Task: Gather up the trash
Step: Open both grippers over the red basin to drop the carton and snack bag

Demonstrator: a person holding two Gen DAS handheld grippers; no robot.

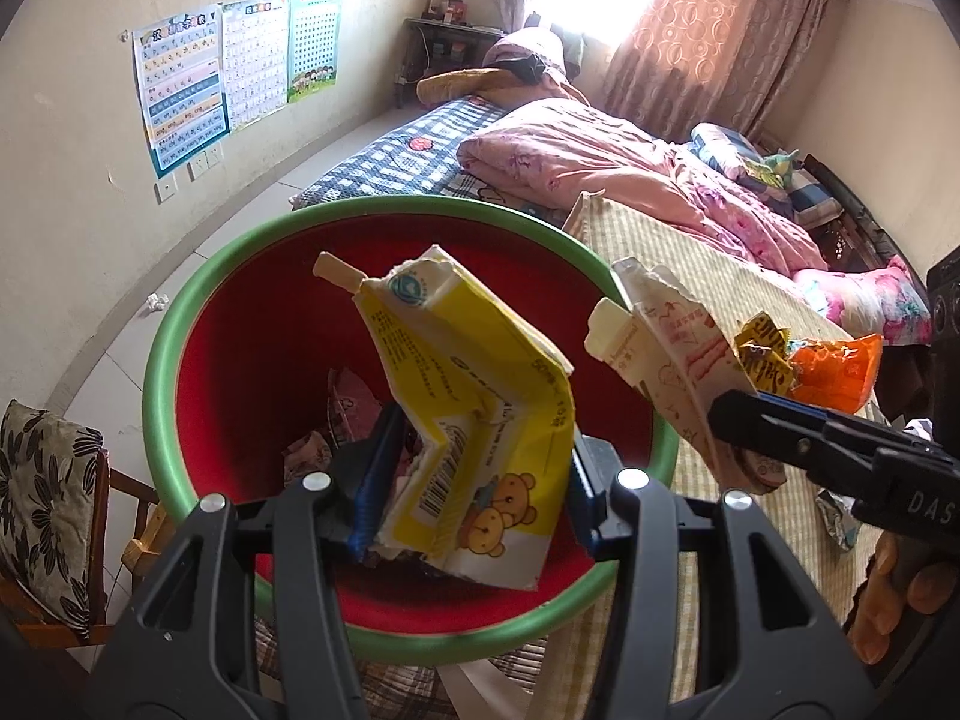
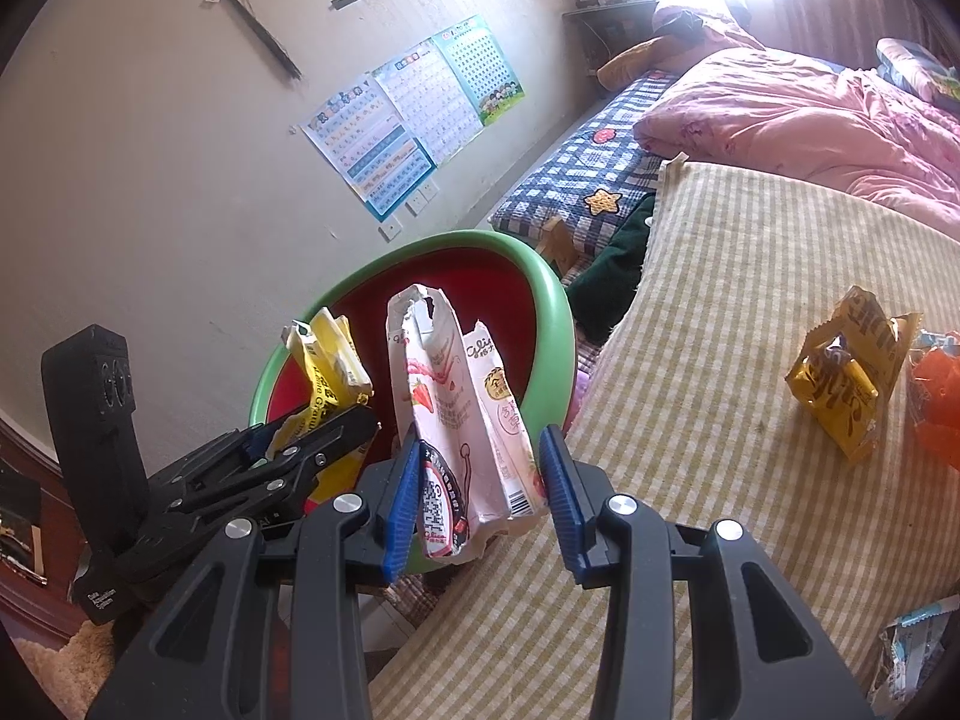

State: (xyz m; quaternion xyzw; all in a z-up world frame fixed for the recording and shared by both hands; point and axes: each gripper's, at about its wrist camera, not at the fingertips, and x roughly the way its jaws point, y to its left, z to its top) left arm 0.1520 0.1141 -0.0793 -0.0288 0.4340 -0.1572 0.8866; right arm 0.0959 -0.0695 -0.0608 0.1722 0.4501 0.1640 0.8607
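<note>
A red bin with a green rim (image 1: 180,324) stands beside the bed, with some scraps at its bottom. My left gripper (image 1: 480,450) hangs over its mouth, shut on a crushed yellow carton (image 1: 480,384) printed with bears. To the right, my right gripper (image 1: 738,414) is shut on a torn pink-and-white strawberry carton (image 1: 678,348). In the right wrist view that carton (image 2: 444,384) stands upright between the blue pads of my right gripper (image 2: 480,450), just short of the bin rim (image 2: 552,312). The left gripper (image 2: 336,426) with the yellow carton (image 2: 327,360) is at the left.
On the striped bed mat (image 2: 750,276) lie a yellow snack wrapper (image 2: 846,384), an orange wrapper (image 2: 936,414) and a blue-white wrapper (image 2: 912,648). A pink quilt (image 1: 630,174) covers the far bed. A crumpled paper (image 1: 157,302) lies on the floor; a cushioned chair (image 1: 48,480) stands left.
</note>
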